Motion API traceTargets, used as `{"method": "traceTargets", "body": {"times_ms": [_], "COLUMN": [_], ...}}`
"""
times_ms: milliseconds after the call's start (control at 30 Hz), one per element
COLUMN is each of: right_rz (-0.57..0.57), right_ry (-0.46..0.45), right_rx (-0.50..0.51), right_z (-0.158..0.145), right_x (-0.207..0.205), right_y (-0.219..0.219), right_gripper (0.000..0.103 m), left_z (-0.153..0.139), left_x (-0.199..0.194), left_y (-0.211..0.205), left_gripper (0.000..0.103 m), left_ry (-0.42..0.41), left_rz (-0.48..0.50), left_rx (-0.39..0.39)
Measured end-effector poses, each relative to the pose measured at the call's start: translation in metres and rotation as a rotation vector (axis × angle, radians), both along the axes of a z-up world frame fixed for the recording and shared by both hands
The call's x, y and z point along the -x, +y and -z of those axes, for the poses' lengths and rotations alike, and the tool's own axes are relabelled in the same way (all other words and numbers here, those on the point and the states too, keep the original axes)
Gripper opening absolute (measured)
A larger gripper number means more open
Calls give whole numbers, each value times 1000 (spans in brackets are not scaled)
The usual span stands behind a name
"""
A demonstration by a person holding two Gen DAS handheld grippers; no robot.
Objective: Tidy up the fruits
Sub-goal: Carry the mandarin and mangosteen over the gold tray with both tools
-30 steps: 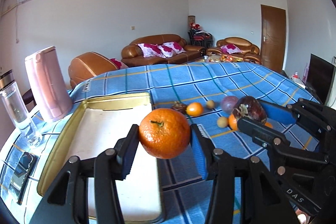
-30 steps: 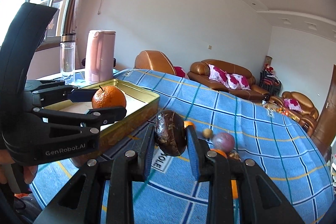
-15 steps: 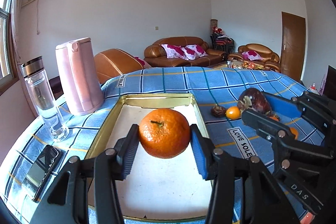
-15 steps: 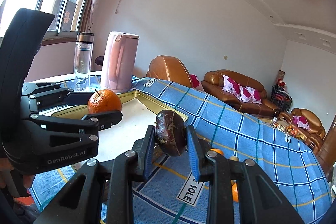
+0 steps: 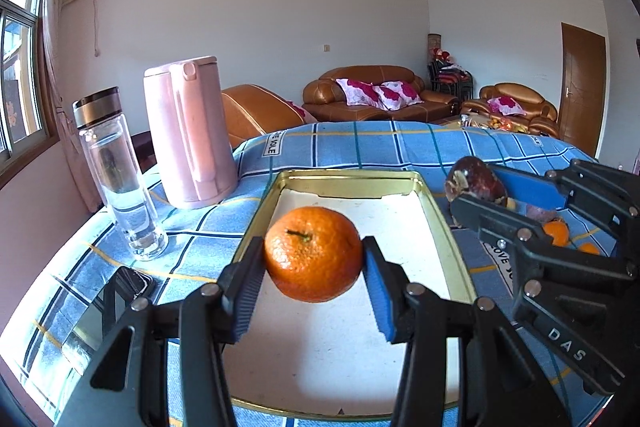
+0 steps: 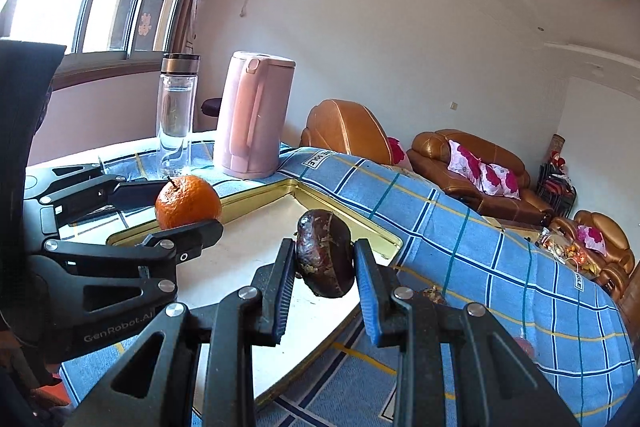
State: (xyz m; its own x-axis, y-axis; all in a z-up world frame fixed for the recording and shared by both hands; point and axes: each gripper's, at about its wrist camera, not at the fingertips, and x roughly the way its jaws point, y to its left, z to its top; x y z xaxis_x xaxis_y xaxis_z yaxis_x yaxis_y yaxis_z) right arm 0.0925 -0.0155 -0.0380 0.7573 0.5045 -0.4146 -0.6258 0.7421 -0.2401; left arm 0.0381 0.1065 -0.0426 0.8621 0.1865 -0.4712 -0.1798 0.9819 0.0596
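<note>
My left gripper (image 5: 313, 259) is shut on an orange mandarin (image 5: 313, 253) and holds it in the air over the gold-rimmed tin tray (image 5: 438, 227) with its white floor. My right gripper (image 6: 325, 261) is shut on a dark purple-brown fruit (image 6: 325, 257), held above the tray's right corner (image 6: 384, 231). In the left wrist view the right gripper (image 5: 480, 191) comes in from the right with that fruit (image 5: 474, 181) just past the tray's right rim. The right wrist view shows the left gripper (image 6: 184, 205) with the mandarin (image 6: 187, 202) at the left.
A pink kettle (image 5: 188, 135) and a glass water bottle (image 5: 116, 175) stand left of the tray, with a phone (image 5: 108, 303) near the table's left edge. Several small fruits (image 5: 558, 231) lie on the blue checked cloth (image 5: 360, 147) right of the tray. Sofas stand behind.
Both grippers have swung left with their fruits: the mandarin now hangs over the tray instead of beside it, and the dark fruit has come from over the cloth to the tray's right edge.
</note>
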Motion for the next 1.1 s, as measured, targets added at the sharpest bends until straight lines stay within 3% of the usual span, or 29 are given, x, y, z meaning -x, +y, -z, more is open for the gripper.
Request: {"method": "traceTargets", "body": {"times_ms": [1100], "right_rz": [-76], "right_ry": [187], "right_rx": [118], "right_z": [43], "right_x": [-26], "right_y": [49], "right_gripper": [31], "left_z": [27], "left_x": [-18], "left_y": [31], "left_gripper": [50], "left_ry": [116], "left_rz": [-51], "left_rx": [1]}}
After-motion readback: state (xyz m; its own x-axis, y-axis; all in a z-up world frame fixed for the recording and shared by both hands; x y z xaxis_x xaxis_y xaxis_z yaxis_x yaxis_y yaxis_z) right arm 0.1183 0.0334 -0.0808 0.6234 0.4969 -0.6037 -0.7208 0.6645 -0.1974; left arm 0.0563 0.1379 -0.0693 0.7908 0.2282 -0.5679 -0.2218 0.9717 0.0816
